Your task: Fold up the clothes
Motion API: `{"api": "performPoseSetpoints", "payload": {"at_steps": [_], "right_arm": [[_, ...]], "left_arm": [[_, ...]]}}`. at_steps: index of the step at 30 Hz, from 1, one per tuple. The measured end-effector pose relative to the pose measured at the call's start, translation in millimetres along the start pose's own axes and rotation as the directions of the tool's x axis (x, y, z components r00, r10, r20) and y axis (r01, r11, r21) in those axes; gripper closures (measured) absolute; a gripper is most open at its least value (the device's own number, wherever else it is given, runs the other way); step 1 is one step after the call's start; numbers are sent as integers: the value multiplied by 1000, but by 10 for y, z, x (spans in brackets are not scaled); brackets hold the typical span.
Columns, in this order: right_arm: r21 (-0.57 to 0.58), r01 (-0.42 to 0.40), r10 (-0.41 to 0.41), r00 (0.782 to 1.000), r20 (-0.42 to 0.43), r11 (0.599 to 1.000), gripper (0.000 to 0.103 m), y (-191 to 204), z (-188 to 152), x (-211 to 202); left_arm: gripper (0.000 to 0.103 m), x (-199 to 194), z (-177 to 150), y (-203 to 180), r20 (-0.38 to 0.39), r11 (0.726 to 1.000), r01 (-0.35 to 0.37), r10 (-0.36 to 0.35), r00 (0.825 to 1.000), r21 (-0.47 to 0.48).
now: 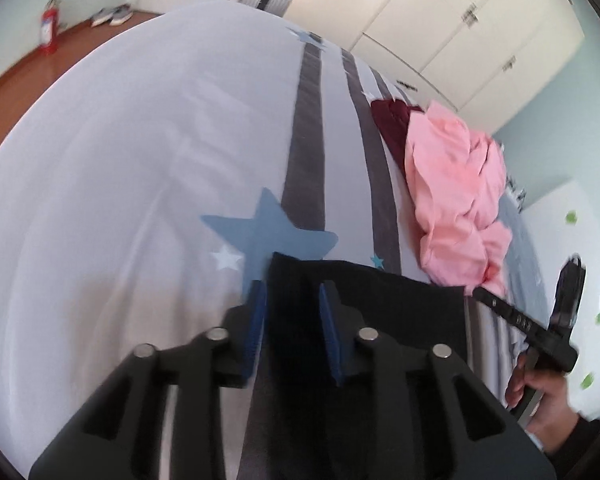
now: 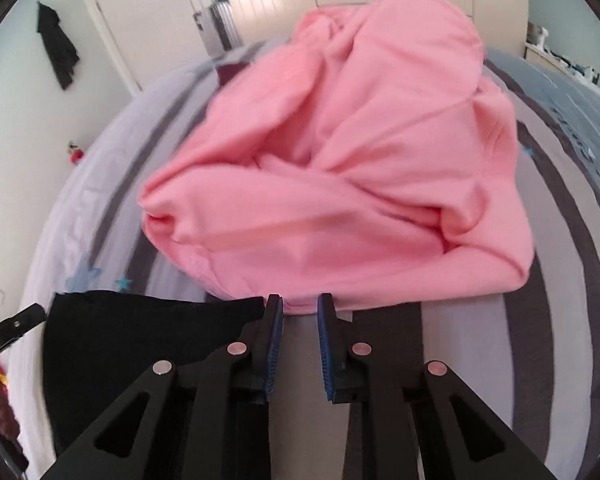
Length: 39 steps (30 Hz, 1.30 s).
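A flat black garment (image 1: pixel 380 292) lies on the striped, star-printed bed cover (image 1: pixel 140 160). My left gripper (image 1: pixel 292 286) hovers over its left end with the jaws apart. Black cloth shows in the gap, but the blue pads (image 1: pixel 257 316) do not press on it. A crumpled pink garment (image 2: pixel 340 160) is heaped just beyond the black garment's (image 2: pixel 140 340) right corner. My right gripper (image 2: pixel 299 300) stands open at the pink heap's near edge with nothing between its pads. In the left wrist view, a hand (image 1: pixel 540 392) holds the right gripper (image 1: pixel 479 291) at the black garment's right end.
A maroon garment (image 1: pixel 392 120) lies behind the pink garment (image 1: pixel 456 184). White wardrobes (image 1: pixel 440 20) stand past the bed. Left of the bed is wooden floor (image 1: pixel 20 76) with a red fire extinguisher (image 1: pixel 48 28) and shoes (image 1: pixel 112 16). Dark clothing (image 2: pixel 56 48) hangs on the wall.
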State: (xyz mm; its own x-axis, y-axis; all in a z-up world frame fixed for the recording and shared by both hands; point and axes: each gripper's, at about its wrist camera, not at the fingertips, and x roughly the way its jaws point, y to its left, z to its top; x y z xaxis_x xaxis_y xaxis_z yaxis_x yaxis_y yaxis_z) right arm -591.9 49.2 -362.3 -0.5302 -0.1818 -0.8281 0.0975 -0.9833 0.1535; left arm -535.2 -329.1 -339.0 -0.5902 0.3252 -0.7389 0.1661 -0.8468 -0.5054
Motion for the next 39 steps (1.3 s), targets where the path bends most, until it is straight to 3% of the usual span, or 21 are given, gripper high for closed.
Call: {"api": "performPoseSetpoints", "payload": {"at_steps": [5,7,9,13,16,20,22,24,25,26,28,31,33,36,38,39], "right_arm": [[-110,-160,159,987,-18,981,88,351,-272,-345],[-139,-241,235,970,-62,961,88,529,-462,-410],[-159,-270,256,961,-107,950,88,674,-676,-396],[-97,-256,236,954,-185,962,88,647,-932,-161],[-59,-255,241,954,-178,965,88,572,-999,-169],[-34,-252,244,957,-159,967,88,487,-1018,-272],[-36,-249,240,957,-163,968,88,442,-1029,-309],[-40,-247,237,958,-162,968,88,414,-1037,-345],[-45,-243,234,959,-157,969,88,428,-1029,-347],[-49,-238,229,962,-150,970,88,432,-1036,-363],[-42,-224,217,968,-127,974,88,366,-918,-392],[-17,-176,175,982,-72,984,88,231,-892,-553],[7,-142,142,989,-43,990,88,71,-927,-712],[46,-81,82,996,-25,996,88,-151,-1024,-878],[76,-44,46,999,-21,996,88,-300,-1104,-967],[88,-27,29,999,-24,996,88,-378,-1141,-1003]], "left_arm": [[78,-146,-221,-170,-34,991,71,-67,997,110],[78,-108,-306,-295,-56,982,73,-64,996,175],[78,-13,-346,-356,-80,979,66,-51,996,194],[78,164,-343,-407,-100,983,31,-13,995,183],[78,240,-336,-437,-110,983,29,-9,994,183],[78,236,-330,-422,-104,988,-27,43,994,150],[69,248,-332,-398,-104,991,-30,44,994,130],[69,292,-342,-410,-121,989,-30,47,992,142],[71,302,-352,-439,-123,987,-20,40,992,160],[85,287,-376,-518,-115,980,-10,33,993,197],[97,206,-454,-763,-87,957,7,19,996,289],[97,41,-668,-1253,-66,914,78,-56,996,398],[97,4,-915,-1652,-109,876,149,-110,988,460],[92,57,-1432,-2204,-241,806,265,-157,958,530],[71,91,-1780,-2434,-343,754,350,-176,923,556],[69,71,-1901,-2481,-370,734,381,-189,910,562]]}}
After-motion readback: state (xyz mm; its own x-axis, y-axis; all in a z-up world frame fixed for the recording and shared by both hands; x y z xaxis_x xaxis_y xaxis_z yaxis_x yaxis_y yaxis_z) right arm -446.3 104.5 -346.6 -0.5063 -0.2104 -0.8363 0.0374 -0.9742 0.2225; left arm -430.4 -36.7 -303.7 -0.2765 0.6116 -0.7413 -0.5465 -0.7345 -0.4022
